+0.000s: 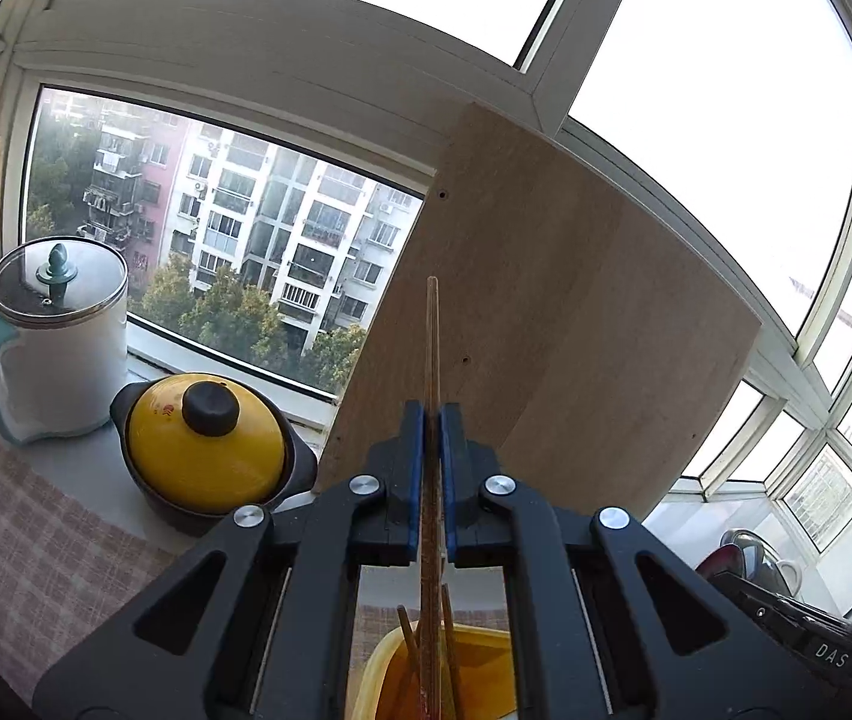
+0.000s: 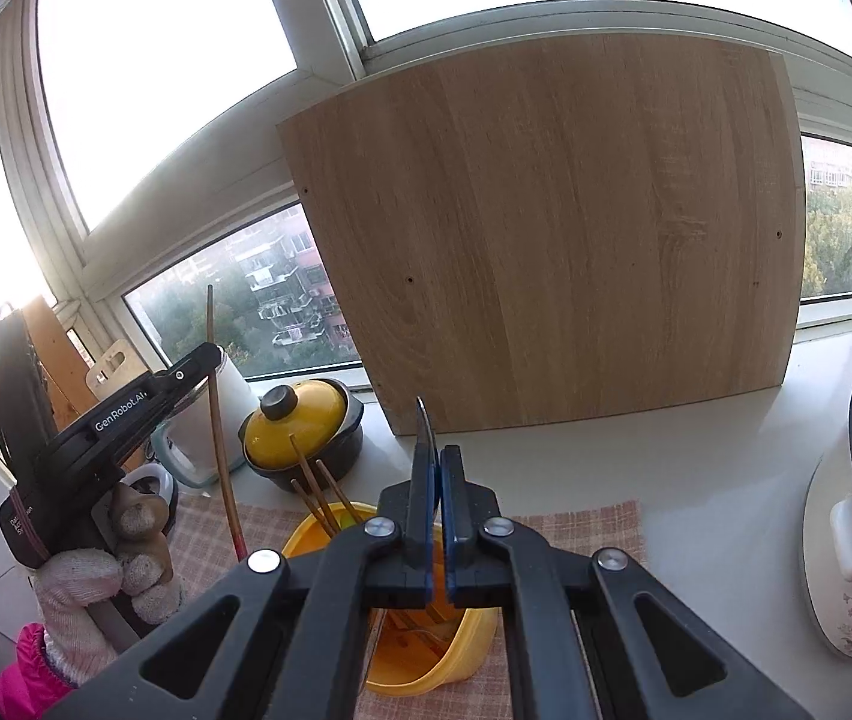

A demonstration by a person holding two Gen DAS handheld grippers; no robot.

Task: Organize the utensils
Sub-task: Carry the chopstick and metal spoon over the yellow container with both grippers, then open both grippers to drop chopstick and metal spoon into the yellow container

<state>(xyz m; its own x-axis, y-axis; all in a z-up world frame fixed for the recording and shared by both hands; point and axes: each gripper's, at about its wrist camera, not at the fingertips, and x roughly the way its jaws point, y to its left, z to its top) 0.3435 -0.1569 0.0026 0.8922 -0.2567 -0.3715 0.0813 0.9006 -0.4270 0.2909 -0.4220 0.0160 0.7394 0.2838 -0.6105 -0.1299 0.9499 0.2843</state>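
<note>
Wooden, slim brown chopstick [image 1: 432, 360] looks light, stiff and slippery; the left gripper [image 1: 432, 420] clamps it mid-shaft above the yellow plastic holder [image 2: 426, 660]. Right gripper [image 2: 439, 462] is closed on a thin dark utensil handle [image 2: 424, 420].

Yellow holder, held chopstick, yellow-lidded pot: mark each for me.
Yellow holder [image 2: 474, 636], right wrist view, outer wall.
Held chopstick [image 2: 219, 426], right wrist view, mid shaft.
Yellow-lidded pot [image 1: 204, 450], left wrist view, lid.

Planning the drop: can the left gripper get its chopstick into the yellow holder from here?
Probably yes: left gripper holds the chopstick upright over the yellow holder's open mouth; only a few chopsticks inside.
</note>
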